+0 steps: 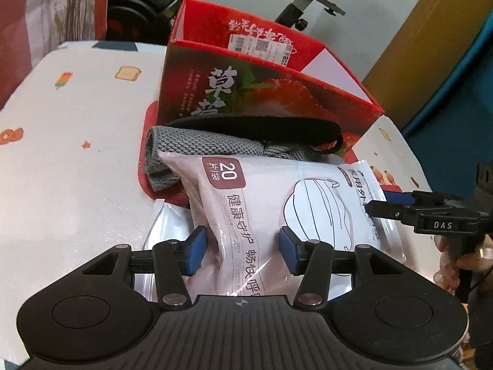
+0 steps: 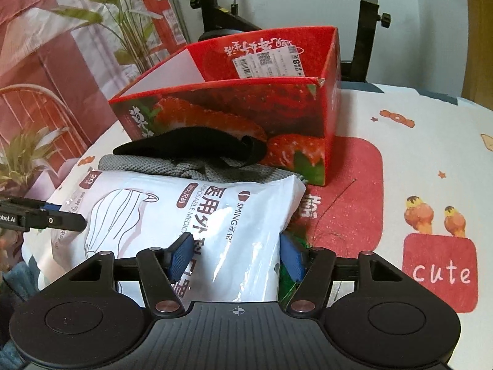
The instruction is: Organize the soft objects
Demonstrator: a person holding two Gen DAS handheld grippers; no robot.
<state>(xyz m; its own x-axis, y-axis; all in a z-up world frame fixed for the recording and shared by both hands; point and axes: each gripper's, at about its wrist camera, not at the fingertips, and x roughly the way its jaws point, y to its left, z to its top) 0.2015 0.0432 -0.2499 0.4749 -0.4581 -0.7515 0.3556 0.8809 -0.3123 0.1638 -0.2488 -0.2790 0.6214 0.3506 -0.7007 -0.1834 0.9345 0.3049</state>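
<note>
My left gripper has its 2 blue pads set on either side of the white plastic pack of face masks, which is pinched in between them, so I am grasping that pack at one end. My right gripper straddles the other end of the same pack, its blue pads pressed against both sides of the plastic, so it is grasping the pack too. In the left wrist view my right gripper comes in from the right edge and reaches the pack's far end; in the right wrist view my left one comes in from the left edge.

The pack lies on the white cartoon-printed tablecloth, partly over a red rounded patch printed on the cloth. Just behind it, touching its far edge, lies a folded grey knitted cloth, and a black soft strap-like piece rests on top of that cloth, up against the front wall of the red open-topped strawberry-printed cardboard box. The box stands upright toward the far edge of the tablecloth, with a white barcode label stuck on its inner back wall. Something green and crinkly shows under the pack beside my right pad; I cannot tell what it is.
</note>
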